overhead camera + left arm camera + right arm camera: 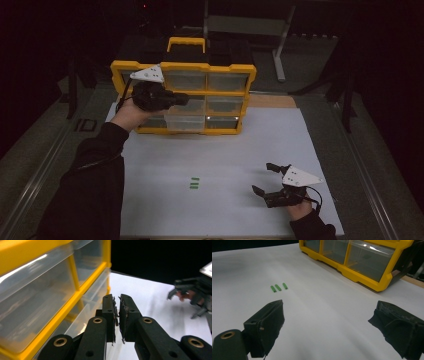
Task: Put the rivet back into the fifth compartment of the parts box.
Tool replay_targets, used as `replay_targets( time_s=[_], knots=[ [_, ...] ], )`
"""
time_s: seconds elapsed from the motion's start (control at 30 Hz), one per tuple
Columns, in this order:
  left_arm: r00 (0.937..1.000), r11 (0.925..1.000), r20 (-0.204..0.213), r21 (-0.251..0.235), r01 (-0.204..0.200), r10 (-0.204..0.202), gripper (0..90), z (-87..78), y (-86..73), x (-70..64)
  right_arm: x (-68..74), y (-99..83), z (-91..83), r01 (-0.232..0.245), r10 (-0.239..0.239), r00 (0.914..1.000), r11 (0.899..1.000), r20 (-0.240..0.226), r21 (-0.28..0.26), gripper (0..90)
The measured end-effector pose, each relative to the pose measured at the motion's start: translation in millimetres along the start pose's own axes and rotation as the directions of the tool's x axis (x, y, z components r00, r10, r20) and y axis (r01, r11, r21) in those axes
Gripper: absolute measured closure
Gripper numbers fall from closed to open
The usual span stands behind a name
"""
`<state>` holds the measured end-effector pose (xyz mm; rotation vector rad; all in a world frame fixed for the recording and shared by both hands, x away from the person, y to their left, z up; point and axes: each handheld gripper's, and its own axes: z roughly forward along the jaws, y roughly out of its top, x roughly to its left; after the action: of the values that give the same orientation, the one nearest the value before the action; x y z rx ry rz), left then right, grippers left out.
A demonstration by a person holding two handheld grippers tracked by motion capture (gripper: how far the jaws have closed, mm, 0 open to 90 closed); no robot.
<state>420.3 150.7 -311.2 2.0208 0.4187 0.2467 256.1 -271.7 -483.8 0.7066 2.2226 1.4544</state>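
Left part of yellow drawer organizer [227,70] hidden behind left gripper [186,98] and hand, drawer contents too dim to tell, organizer cut off by frame edge in both gripper views, far right gripper [183,293] blurred

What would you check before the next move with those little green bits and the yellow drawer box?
1. Right tongs open wide enough for a pickup: ok, jaws spread far apart.
2. Green pieces in plain sight, nothing on them: ok, three lie side by side on the white sheet.
3. Right tongs clear of the pieces: ok, they hang short of them.
4. A drawer open to take them: ok, a bottom-row drawer of the yellow organizer juts out.
5. Left tongs free: nearly shut beside the drawers; whether they pinch anything, cannot tell.
6. Drawer empty: cannot tell.
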Motion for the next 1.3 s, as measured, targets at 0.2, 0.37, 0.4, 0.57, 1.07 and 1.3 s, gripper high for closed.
replay_targets(
  time_s=[0.2,0.37,0.4,0.57,1.07,1.3],
  knots=[
    [0.9993,0.9988,-0.016,0.036,0.035,-0.034,81.9,8.0,-9.1,5.6,-0.7,-0.3,-0.5,-0.003,0.003,1.0,1.0,0.001,0.0,9.4],
    [0.9969,0.9931,-0.046,0.095,0.069,-0.064,81.8,17.2,-16.9,9.2,-0.4,-0.3,0.1,0.002,-0.002,1.0,1.0,0.0,0.002,9.4],
    [0.9964,0.992,-0.048,0.102,0.074,-0.069,81.8,18.8,-17.7,10.0,-0.5,-0.3,0.0,0.003,-0.003,1.0,1.0,-0.001,0.001,9.4],
    [0.9914,0.9861,-0.096,0.131,0.102,-0.09,81.8,25.5,-17.8,12.3,-0.7,-0.3,-0.6,-0.002,0.002,1.0,1.0,0.001,0.001,9.4],
    [0.9859,0.9874,-0.134,0.109,0.115,-0.1,41.9,21.3,-15.8,6.7,-1.2,-0.2,-1.5,0.001,-0.001,1.0,1.0,0.004,-0.002,9.4],
    [0.9849,0.9854,-0.131,0.111,0.129,-0.114,7.9,14.2,-17.3,-5.5,-0.4,0.4,-2.1,0.004,-0.004,1.0,1.0,0.005,-0.001,9.4]
  ],
)
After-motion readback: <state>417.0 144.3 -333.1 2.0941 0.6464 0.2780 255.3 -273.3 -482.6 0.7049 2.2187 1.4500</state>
